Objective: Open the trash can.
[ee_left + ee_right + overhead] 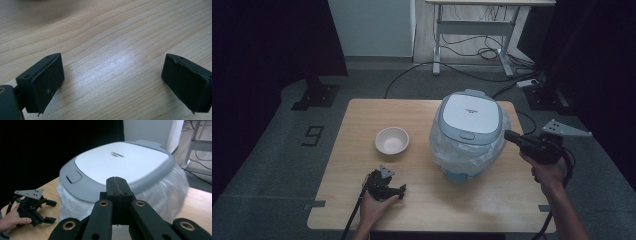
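A rice cooker (468,132) with a grey-white lid (122,163) and a body wrapped in clear plastic stands on the right half of the wooden table (362,200). My right gripper (510,135) is shut and empty, its tips right at the lid's right rim; its joined jaws point at the lid's edge in the right gripper view (117,181). My left gripper (401,189) rests low over the front of the table, open, with bare wood between its pads (42,80). It also appears in the right gripper view, as the left gripper (51,211), held by a hand.
A small white bowl (392,140) sits empty left of the cooker. Beyond the table are a dark floor, cables (472,50) and a desk frame (472,30). The grey plate (564,129) on my right gripper hangs past the table's right edge.
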